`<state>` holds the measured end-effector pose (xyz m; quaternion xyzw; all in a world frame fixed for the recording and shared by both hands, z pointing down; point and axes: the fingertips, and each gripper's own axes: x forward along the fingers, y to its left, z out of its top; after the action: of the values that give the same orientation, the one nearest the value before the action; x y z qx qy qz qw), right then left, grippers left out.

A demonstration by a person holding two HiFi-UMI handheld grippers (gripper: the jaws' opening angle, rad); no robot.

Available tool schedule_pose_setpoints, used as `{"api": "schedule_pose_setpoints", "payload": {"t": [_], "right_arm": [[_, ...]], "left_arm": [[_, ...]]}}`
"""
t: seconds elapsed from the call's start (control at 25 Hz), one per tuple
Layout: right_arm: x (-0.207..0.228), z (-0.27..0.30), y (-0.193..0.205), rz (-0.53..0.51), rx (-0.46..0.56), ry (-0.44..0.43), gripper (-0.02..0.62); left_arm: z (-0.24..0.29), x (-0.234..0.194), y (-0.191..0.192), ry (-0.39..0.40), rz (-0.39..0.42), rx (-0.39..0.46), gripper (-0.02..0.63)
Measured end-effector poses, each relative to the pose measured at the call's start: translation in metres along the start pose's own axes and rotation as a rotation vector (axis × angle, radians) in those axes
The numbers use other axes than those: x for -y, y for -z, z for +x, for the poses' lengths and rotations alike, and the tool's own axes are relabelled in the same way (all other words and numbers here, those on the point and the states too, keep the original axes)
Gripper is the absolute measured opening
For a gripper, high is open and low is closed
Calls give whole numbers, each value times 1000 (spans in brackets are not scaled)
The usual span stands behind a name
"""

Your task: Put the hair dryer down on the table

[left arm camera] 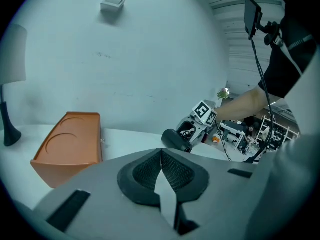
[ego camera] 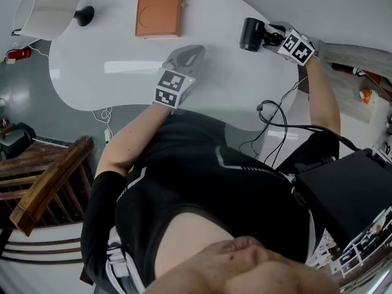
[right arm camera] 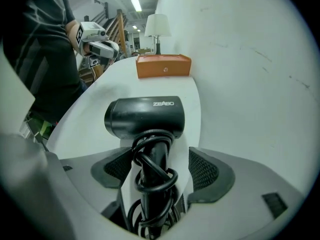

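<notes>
Logging from the head view: the black plastic hair dryer [ego camera: 251, 34] lies at about 1 o'clock on the glossy white curved table [ego camera: 233, 84], close to its right-hand edge. Its barrel appears to rest on the surface. The handle, wound with its black power cord [right arm camera: 150, 184], runs back between the jaws of the right gripper [right arm camera: 160, 168]. Those jaws are spread wide, with a gap on either side of the handle, so neither pad presses it. I judge the table is carrying the weight and the put-down is essentially done. What remains is backing the gripper straight off without snagging the cord loops.

The left gripper [left arm camera: 161, 171] sits near the table's middle, at roughly 7 o'clock from the dryer, jaws pressed together on nothing. I read it as parked clear, since this job needs one hand.

Further out, a flat orange rectangular case [ego camera: 159, 8] lies at 12 o'clock. A white-shaded lamp with a black base [ego camera: 43, 14] is at 10 o'clock. Both are well apart from the dryer.
</notes>
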<state>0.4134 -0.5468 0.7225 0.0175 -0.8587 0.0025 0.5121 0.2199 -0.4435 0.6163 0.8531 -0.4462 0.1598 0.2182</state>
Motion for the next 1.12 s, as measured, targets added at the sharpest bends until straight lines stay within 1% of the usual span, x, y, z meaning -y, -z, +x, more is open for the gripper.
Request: {"api": "schedule_pose_setpoints", "payload": {"t": [0.16,0.32,0.44,0.52,0.6,0.64,0.68,0.72,0.76,0.84,0.88,0.92,0.96,1.0,1.08,1.12], "right_arm": [[5,-20,-16,26,29,58,339],[9,-45,-41,86,81,155,337],[6,-59,-62,115,110,232,337],[5,-68,-75,162,160,299,337],[7,-83,-92,222,249,401,336],[8,-93,-104,246,300,457,324],[9,-103,-115,270,349,508,288],[8,-113,-127,298,392,552,237],[7,-122,-137,332,433,589,222],[3,-140,-157,414,517,647,222],[0,-149,-166,450,555,675,219],[-3,-157,-176,476,585,706,188],[-7,-163,-186,491,607,736,162],[-11,-168,-197,496,625,762,150],[-23,-178,-219,506,663,804,139],[-29,-183,-230,518,686,820,108]], "left_arm": [[-11,-5,-6,-5,-2,18,32],[-23,-6,-20,13,21,48,32],[-33,-2,-33,29,46,88,32],[-38,2,-39,45,45,111,32],[-46,-2,-47,35,44,130,32],[-51,-6,-52,28,46,138,32],[-57,-12,-56,20,46,148,32],[-63,-19,-61,10,39,160,32],[-70,-27,-66,-6,23,178,32],[-84,-43,-77,-43,-8,218,32],[-91,-50,-82,-56,-6,236,32],[-99,-55,-87,-64,6,252,32],[-106,-59,-91,-69,21,265,32],[-114,-62,-96,-73,31,278,32],[-131,-68,-103,-86,24,303,32],[-140,-70,-107,-93,14,318,32]]}}
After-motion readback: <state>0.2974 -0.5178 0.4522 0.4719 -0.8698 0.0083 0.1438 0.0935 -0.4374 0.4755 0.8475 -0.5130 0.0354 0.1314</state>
